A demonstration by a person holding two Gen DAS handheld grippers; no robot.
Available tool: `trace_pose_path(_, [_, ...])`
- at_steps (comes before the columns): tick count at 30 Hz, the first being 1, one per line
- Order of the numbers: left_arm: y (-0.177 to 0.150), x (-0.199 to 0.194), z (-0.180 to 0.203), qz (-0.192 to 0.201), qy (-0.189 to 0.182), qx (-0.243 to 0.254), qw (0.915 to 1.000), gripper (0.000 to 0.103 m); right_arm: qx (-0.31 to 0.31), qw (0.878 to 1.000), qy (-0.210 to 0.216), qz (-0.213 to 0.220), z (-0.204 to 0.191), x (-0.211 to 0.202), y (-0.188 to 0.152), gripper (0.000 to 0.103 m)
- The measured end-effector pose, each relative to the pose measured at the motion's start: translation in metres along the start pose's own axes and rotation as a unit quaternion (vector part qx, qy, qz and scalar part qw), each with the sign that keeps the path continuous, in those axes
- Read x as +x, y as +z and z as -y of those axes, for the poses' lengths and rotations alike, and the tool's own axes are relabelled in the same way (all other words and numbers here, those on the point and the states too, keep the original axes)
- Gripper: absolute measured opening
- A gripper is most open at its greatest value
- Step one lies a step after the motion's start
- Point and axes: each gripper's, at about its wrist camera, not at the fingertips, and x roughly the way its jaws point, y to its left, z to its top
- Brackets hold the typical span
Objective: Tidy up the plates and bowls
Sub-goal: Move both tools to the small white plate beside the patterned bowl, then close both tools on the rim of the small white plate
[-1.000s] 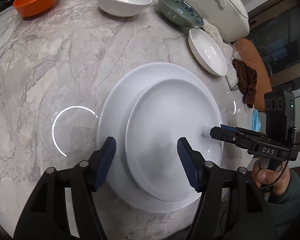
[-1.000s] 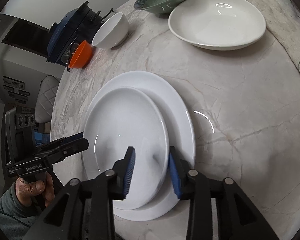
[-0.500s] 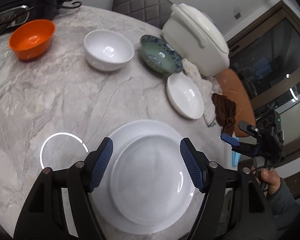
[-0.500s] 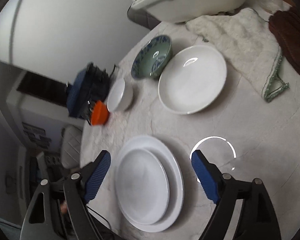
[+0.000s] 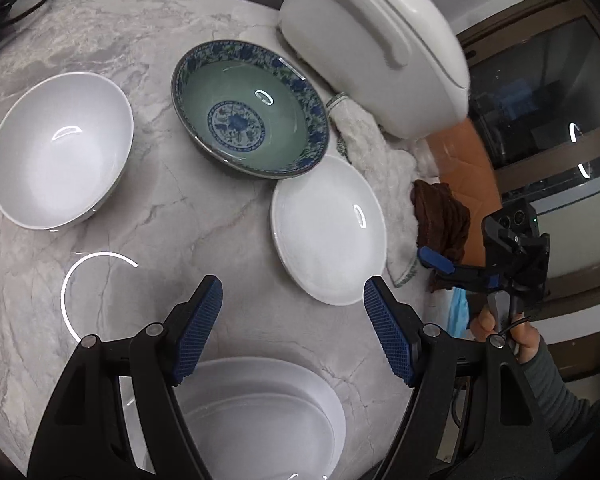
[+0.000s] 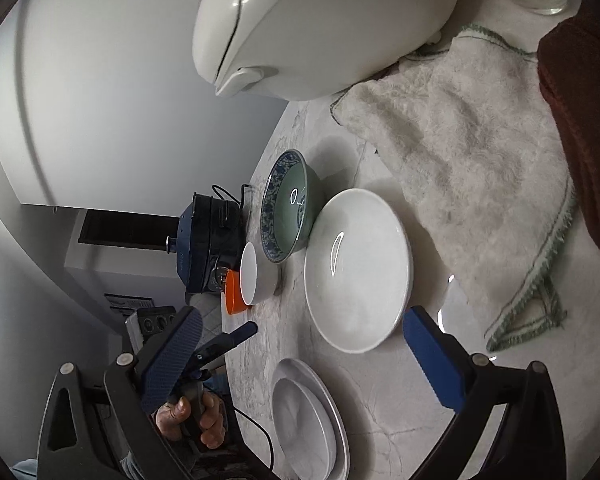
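Both jaws, just widening, hold nothing: left gripper [image 5: 292, 322] and right gripper [image 6: 300, 354] gape beyond the stacked plates [image 5: 260, 412], while shallow white dish [image 5: 328, 228], patterned bowl [image 5: 248, 108] and white bowl [image 5: 60, 148] farther off await sorting.

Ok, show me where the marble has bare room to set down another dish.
Bare marble lies between the white bowl, the shallow white dish and the stacked plates. Crowded along the far side: the blue-patterned bowl sits tight against the shallow dish, with the towel and rice cooker behind.
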Motion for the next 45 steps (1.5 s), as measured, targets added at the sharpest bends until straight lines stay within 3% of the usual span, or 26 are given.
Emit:
trace_pose_path(4, [0.009, 0.024, -0.002, -0.006, 0.008, -0.004, 0.9999, 0.072, 0.014, 1.000, -0.014, -0.016, 0.019, 0.009, 0.027, 0.080])
trace_pose_path(10, [0.022, 0.054, 0.005, -0.023, 0.026, 0.003, 0.9994, 0.072, 0.003, 0.997, -0.008, -0.070, 0.024, 0.024, 0.038, 0.064])
trace_pose_path(21, [0.031, 0.081, 0.007, -0.043, 0.030, 0.000, 0.9986, 0.070, 0.004, 0.993, -0.032, -0.113, 0.041, 0.034, 0.052, 0.059])
trace_pose_path(24, [0.032, 0.087, 0.008, -0.050, 0.028, 0.001, 0.9984, 0.069, 0.001, 0.992, -0.035, -0.120, 0.044, 0.035, 0.055, 0.051])
trace_pose_path(27, [0.034, 0.091, 0.009, -0.055, 0.026, 0.005, 0.9982, 0.063, -0.003, 0.990, -0.042, -0.133, 0.046, 0.037, 0.055, 0.044])
trace_pose_path(30, [0.035, 0.092, 0.009, -0.059, 0.023, 0.009, 0.9980, 0.056, -0.020, 0.988, -0.051, -0.142, 0.044, 0.039, 0.054, 0.043])
trace_pose_path(32, [0.035, 0.095, 0.010, -0.063, 0.025, 0.012, 0.9976, 0.038, -0.022, 0.987, -0.054, -0.147, 0.045, 0.039, 0.053, 0.042])
trace_pose_path(34, [0.035, 0.097, 0.009, -0.066, 0.028, 0.009, 0.9973, 0.031, -0.022, 0.985, -0.072, -0.156, 0.047, 0.042, 0.053, 0.039])
trace_pose_path(41, [0.037, 0.097, 0.002, -0.066, 0.020, 0.001, 0.9976, 0.030, -0.027, 0.983, -0.081, -0.162, 0.043, 0.050, 0.053, 0.037])
trace_pose_path(45, [0.038, 0.099, -0.002, -0.072, 0.015, -0.009, 0.9973, 0.025, -0.032, 0.981, -0.098, -0.167, 0.040, 0.055, 0.054, 0.021])
